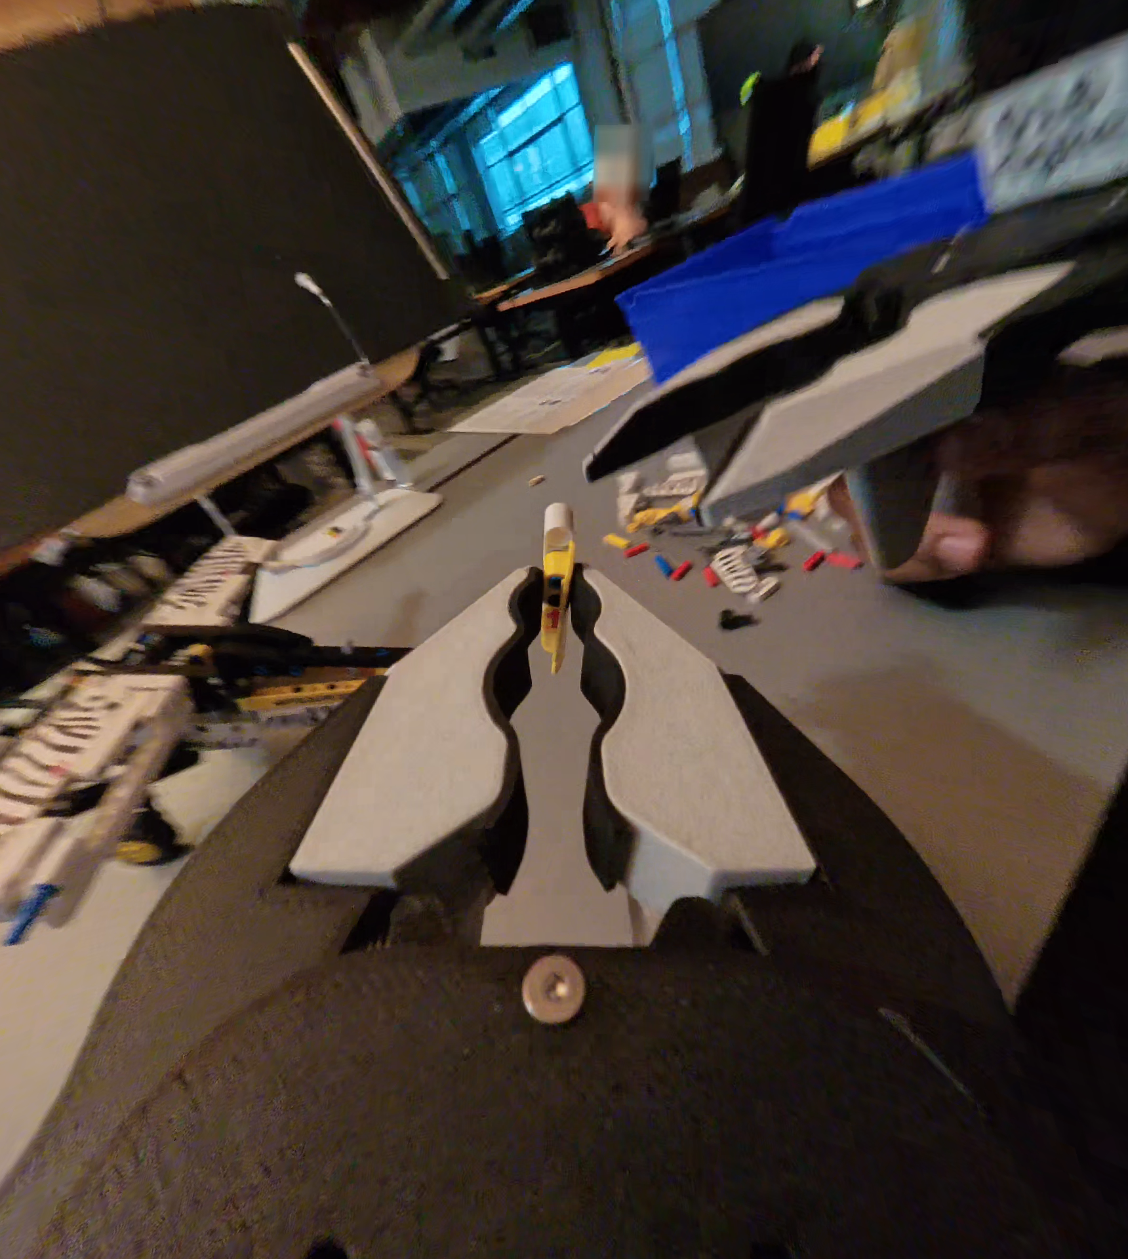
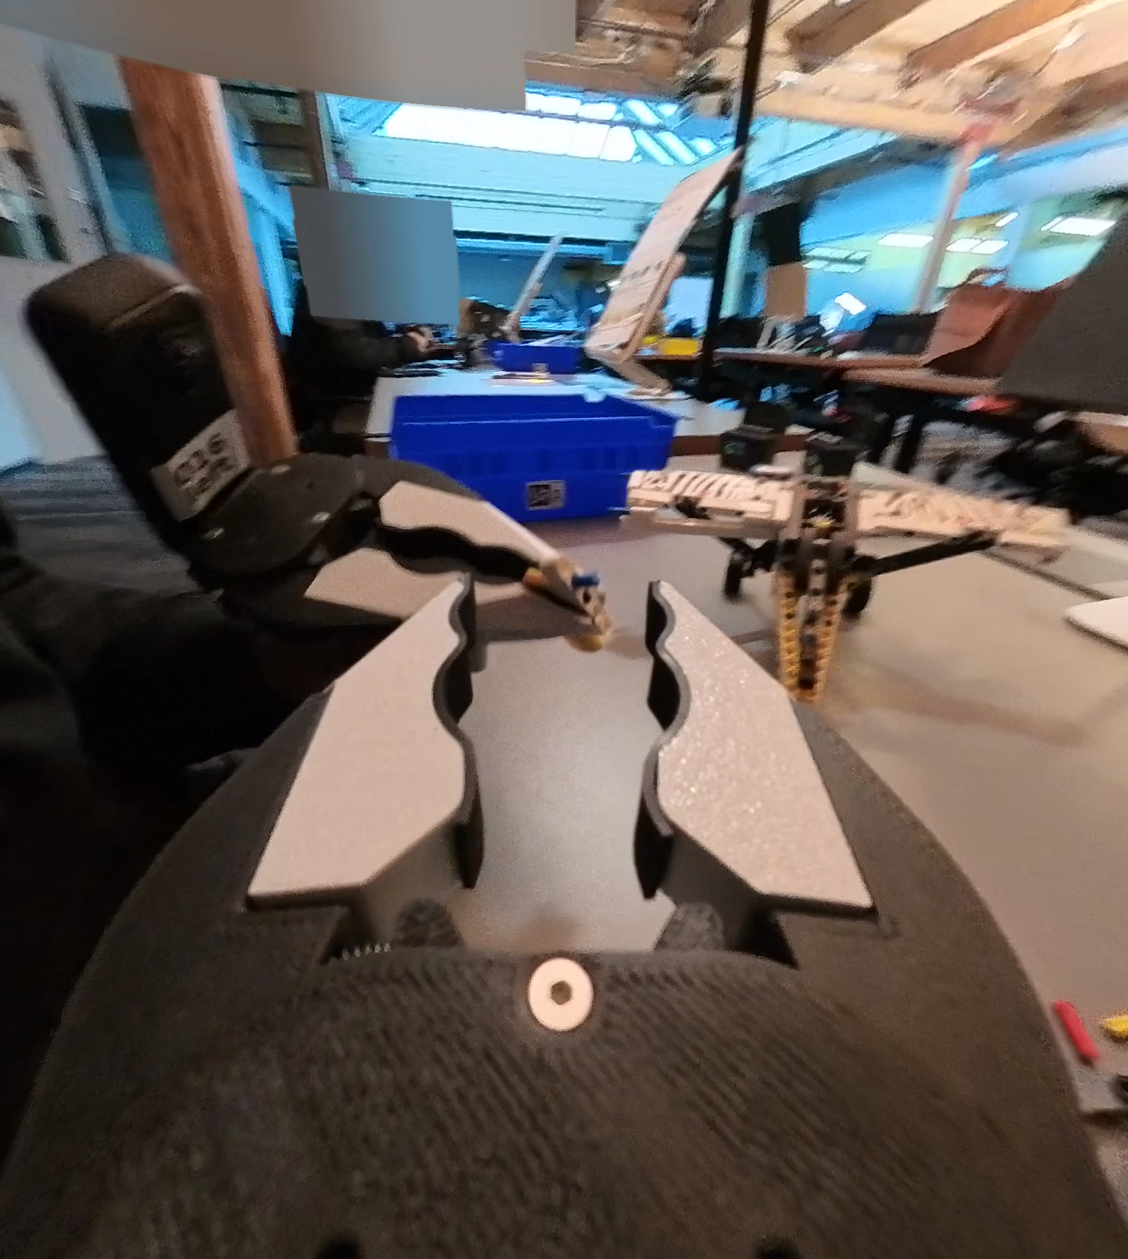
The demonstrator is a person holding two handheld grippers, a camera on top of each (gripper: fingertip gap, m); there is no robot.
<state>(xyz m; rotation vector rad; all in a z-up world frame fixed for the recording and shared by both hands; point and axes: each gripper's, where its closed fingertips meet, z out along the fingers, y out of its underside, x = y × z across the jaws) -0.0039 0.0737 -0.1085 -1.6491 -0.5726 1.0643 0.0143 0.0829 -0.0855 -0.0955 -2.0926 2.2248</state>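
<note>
In my left wrist view, my left gripper (image 1: 556, 599) is pinching a small yellow piece (image 1: 556, 613) between its fingertips, a white tube (image 1: 558, 526) sticking out beyond them; loose bricks (image 1: 718, 552) are lying far right under my right gripper (image 1: 657, 463).

In my right wrist view, my right gripper (image 2: 558, 599) is standing wide open and bare, the yellow piece (image 2: 592, 630) sitting just beyond its tips, a brick model (image 2: 810, 579) to the right.

a grey table (image 1: 820, 681) carries a scatter of small red, blue and yellow toy bricks (image 1: 718, 552) and one black piece (image 1: 737, 620). a blue bin (image 2: 534, 456) stands farther back on it, near a brick-built model (image 2: 813, 565) with white side panels. a white board (image 1: 343, 545) lies flat near the table's edge.
</note>
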